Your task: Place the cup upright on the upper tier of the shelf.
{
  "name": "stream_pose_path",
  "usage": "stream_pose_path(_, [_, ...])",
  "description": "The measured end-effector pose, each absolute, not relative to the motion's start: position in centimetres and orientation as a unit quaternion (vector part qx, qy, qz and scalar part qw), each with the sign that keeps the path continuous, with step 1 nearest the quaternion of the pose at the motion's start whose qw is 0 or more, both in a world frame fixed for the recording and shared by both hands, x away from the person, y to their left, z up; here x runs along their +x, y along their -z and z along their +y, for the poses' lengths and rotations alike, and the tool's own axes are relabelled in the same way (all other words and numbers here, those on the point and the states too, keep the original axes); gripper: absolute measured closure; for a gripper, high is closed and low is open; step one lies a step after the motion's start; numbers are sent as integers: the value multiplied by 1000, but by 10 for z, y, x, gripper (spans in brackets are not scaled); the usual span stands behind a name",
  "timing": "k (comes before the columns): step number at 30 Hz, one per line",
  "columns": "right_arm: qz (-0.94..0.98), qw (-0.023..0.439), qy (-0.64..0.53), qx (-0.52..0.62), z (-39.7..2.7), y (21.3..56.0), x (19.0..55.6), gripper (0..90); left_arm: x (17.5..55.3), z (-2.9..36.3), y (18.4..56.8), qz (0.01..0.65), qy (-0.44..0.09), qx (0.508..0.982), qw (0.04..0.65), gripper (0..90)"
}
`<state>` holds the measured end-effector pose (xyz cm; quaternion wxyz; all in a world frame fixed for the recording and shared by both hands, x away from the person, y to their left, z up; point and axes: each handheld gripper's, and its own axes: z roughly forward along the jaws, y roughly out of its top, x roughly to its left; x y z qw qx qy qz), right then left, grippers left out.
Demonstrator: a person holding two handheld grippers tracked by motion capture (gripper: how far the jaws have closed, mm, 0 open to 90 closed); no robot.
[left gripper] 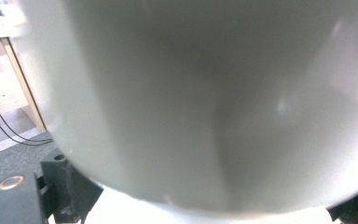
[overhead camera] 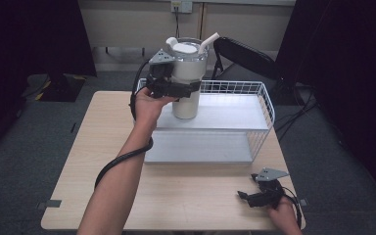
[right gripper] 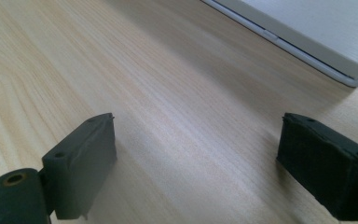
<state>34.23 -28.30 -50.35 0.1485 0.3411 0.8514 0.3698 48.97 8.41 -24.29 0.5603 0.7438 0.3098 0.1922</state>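
A tall white tumbler [overhead camera: 186, 73] with a lid and a bent straw stands upright over the raised white shelf [overhead camera: 230, 113] of a wire basket [overhead camera: 268, 107]. Its base is at or just above the shelf; I cannot tell if it touches. My left gripper [overhead camera: 190, 87] comes in from the left and is shut on the tumbler's middle, one black jaw across its front. In the left gripper view the tumbler wall [left gripper: 205, 102] sits right against the camera. My right gripper [overhead camera: 247, 196] rests low on the wooden table [overhead camera: 176, 196] at the front right, its fingers [right gripper: 84, 158] wide apart with bare wood between them.
The basket has a lower white tray [overhead camera: 200, 147] in front of the shelf; its corner [right gripper: 335, 51] lies ahead of my right gripper. A black chair [overhead camera: 245, 56] stands behind the table. Cables trail on the floor at right.
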Motion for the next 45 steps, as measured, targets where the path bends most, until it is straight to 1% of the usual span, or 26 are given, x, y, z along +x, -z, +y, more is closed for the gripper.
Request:
stream_pose_path(11, [851, 148, -370, 341, -283, 504, 342, 108, 491, 82, 247, 308, -195, 737, 570, 98])
stream_pose_path(19, [851, 149, -370, 341, -283, 504, 342, 108, 487, 84, 250, 295, -200, 739, 572, 97])
stream_pose_path(26, [851, 148, -370, 341, -283, 504, 342, 107, 479, 89, 253, 271, -209, 746, 572, 95])
stream_pose_path(33, [851, 149, -370, 341, -283, 504, 342, 107, 478, 89, 256, 273, -210, 737, 581, 96])
stream_pose_path(45, [852, 148, -370, 341, -283, 504, 342, 106, 478, 91, 259, 266, -211, 738, 584, 98])
